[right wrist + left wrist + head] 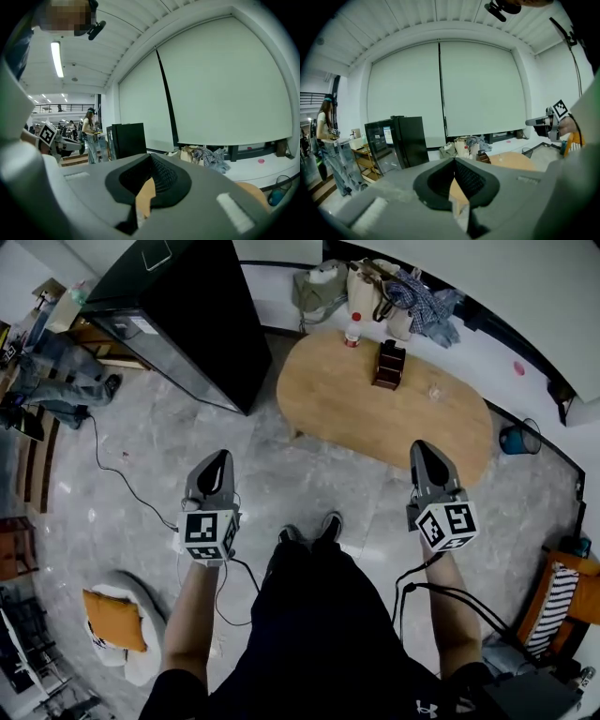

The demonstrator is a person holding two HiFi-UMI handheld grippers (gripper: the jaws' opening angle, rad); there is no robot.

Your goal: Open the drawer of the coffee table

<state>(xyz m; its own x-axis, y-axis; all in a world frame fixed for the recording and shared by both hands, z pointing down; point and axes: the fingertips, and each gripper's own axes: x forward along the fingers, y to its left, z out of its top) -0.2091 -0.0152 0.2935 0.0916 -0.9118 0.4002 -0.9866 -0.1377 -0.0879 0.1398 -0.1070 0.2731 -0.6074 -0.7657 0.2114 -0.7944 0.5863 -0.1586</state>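
Note:
The oval wooden coffee table (384, 409) stands ahead of me on the grey floor; only its top shows, and no drawer can be seen from here. My left gripper (223, 457) is held short of the table's left end, jaws shut and empty. My right gripper (424, 448) hovers at the table's near edge, also shut with nothing in it. In the left gripper view the closed jaws (454, 161) point toward the tabletop (513, 161). The right gripper view shows its closed jaws (150, 157) with a strip of tabletop behind them.
On the table stand a red-capped bottle (353, 330), a dark brown holder (389, 365) and a small clear item (434, 390). A black cabinet (178, 315) is at the left, bags (375, 287) lie behind, a blue bucket (518, 439) sits at the right. A cable (117, 470) crosses the floor.

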